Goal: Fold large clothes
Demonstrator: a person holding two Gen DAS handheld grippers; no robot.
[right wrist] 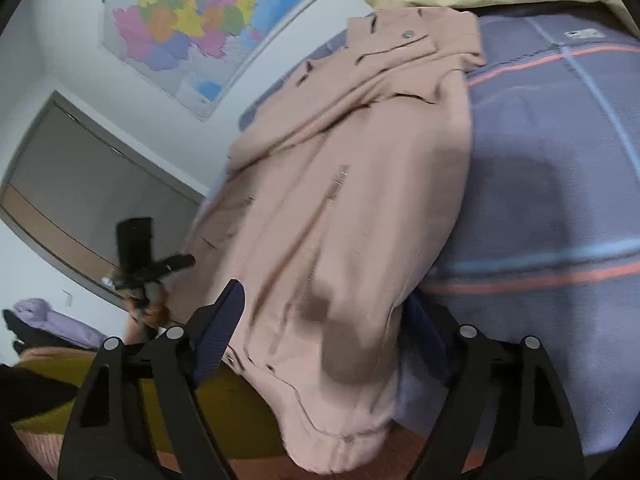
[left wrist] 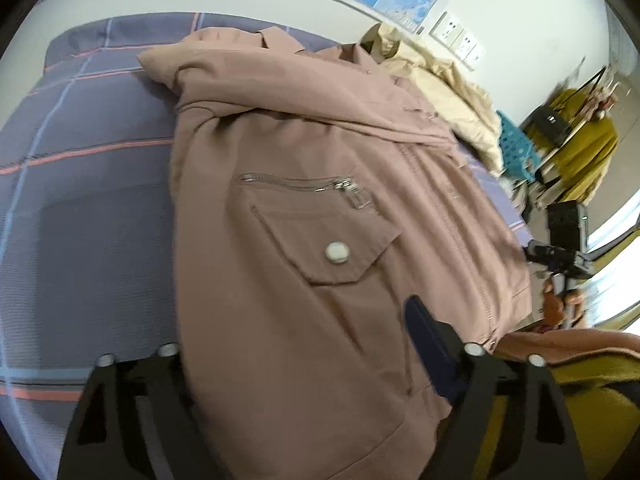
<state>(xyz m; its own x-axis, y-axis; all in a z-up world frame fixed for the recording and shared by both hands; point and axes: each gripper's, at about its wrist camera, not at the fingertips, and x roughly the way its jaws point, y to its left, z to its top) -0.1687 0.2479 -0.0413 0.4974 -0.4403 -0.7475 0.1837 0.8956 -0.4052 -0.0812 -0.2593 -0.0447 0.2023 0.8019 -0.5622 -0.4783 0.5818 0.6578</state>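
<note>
- Left wrist view: one dusty-pink cotton jacket (left wrist: pixel 320 208) was seen spread over a bed covered by one grey-blue checked sheet with coral and pale-blue stripes (left wrist: pixel 88 168); the hem hung past the near edge.
- One zipped chest pocket (left wrist: pixel 304 184) and one flapped pocket with a single white snap button (left wrist: pixel 337 252) were counted on the jacket front.
- One cream-coloured crumpled garment (left wrist: pixel 448 92) was seen lying beyond the jacket collar, touching it, with one teal plastic basket (left wrist: pixel 514 148) just beside it.
- The left gripper (left wrist: pixel 304 360) was held low over the hem, its jaws wide apart with the jacket cloth draped between them; only the right blue-padded finger (left wrist: pixel 428 340) was visible, the other being hidden under fabric.
- Right wrist view: the right gripper (right wrist: pixel 324 320) was likewise seen spread apart, with the jacket's hanging hem lying between its two blue-ribbed fingers (right wrist: pixel 224 328); neither was pressed onto the cloth.
- One multicoloured paper wall map (right wrist: pixel 200 28) was visible above the bed.
- The other gripper was glimpsed at the left, blurred, with fingers of a hand around its handle.
</note>
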